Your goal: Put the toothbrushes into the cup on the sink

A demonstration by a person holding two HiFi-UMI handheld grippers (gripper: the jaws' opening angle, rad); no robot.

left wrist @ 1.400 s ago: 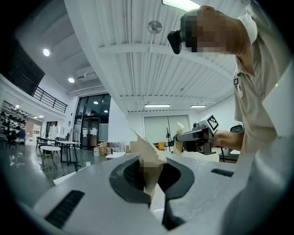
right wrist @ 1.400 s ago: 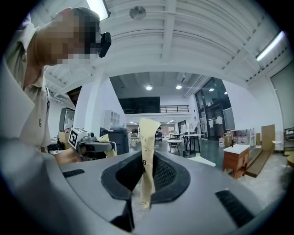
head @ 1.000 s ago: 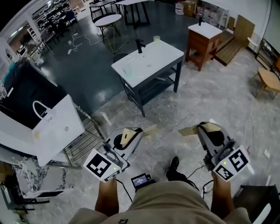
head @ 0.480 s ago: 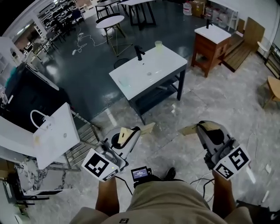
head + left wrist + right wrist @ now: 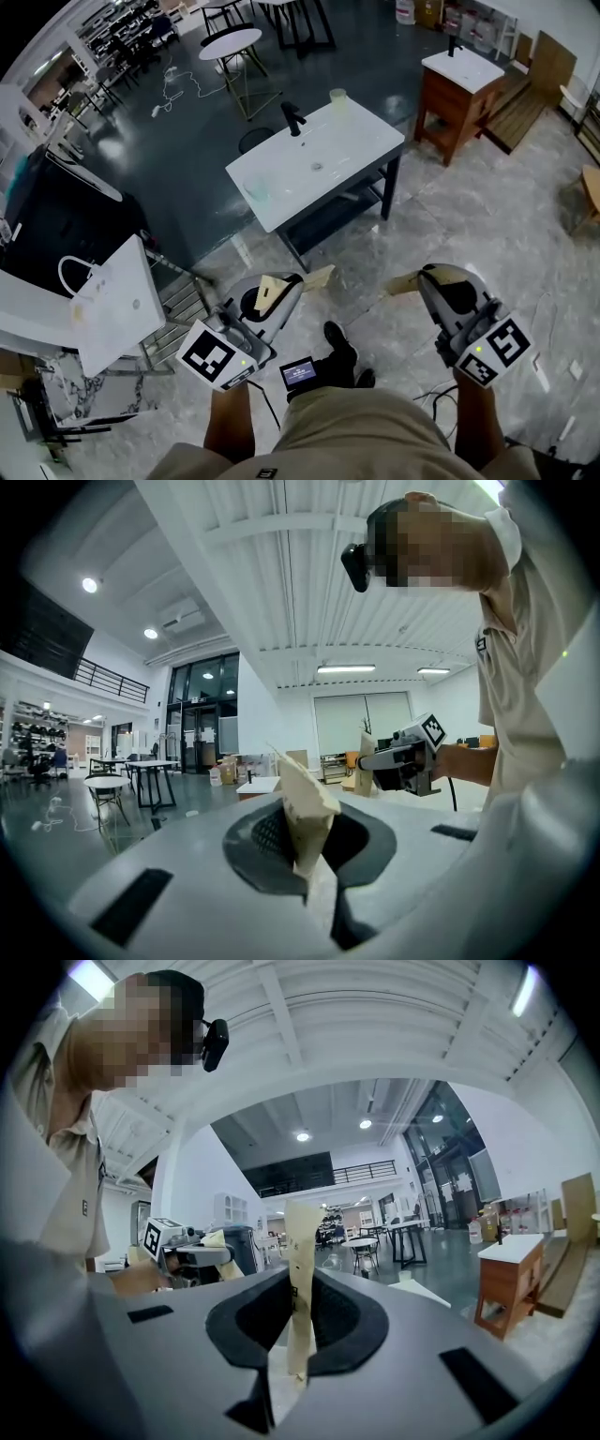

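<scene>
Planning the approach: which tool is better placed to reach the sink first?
Left, marginally: the left tool seems nearer the sink than the right tool. Both are shut, empty and well short of it.

Floor: pale marble tiles [image 5: 487,216] are laid near; a dark glossy surface [image 5: 178,159] is seen beyond.
Furniture: a round table [image 5: 232,42] and a wooden cabinet [image 5: 455,98] are set far off.
Ceiling: white beams [image 5: 281,532] are lit by strip lights [image 5: 352,668].
Wall: glass doors [image 5: 202,728] are fitted beside a balcony rail [image 5: 108,679].
</scene>
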